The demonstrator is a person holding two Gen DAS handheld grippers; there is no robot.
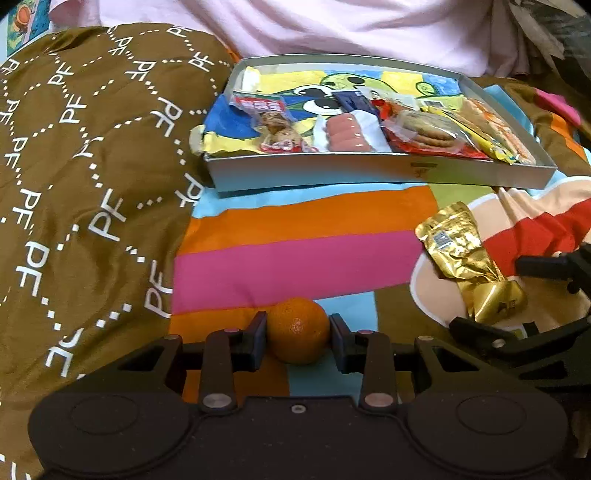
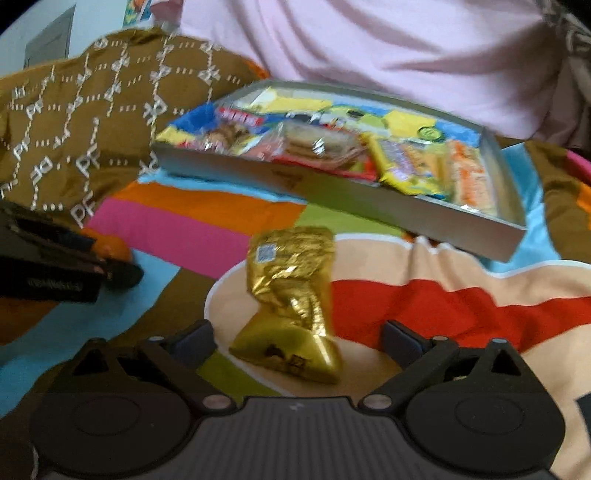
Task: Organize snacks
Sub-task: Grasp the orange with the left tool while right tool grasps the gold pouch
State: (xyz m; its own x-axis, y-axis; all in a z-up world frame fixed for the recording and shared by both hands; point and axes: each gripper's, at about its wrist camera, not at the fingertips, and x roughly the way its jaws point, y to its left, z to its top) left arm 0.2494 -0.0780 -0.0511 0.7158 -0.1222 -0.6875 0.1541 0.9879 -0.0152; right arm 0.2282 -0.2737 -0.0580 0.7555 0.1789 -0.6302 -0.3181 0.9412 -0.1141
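Observation:
A small orange (image 1: 297, 335) lies on the striped bedcover between the fingers of my left gripper (image 1: 297, 341), which is shut on it. A crinkled gold snack packet (image 2: 291, 295) lies on the cover; my right gripper (image 2: 297, 341) is open with its fingers on either side of the packet's near end, not touching. The packet also shows in the left wrist view (image 1: 467, 258). A shallow grey tray (image 1: 369, 171) holding several wrapped snacks sits further back; it also shows in the right wrist view (image 2: 369, 205).
A brown quilt printed with "PF" (image 1: 85, 177) is bunched up at the left. Pink bedding (image 1: 332, 26) lies behind the tray. The left gripper and the orange (image 2: 114, 249) appear at the left of the right wrist view.

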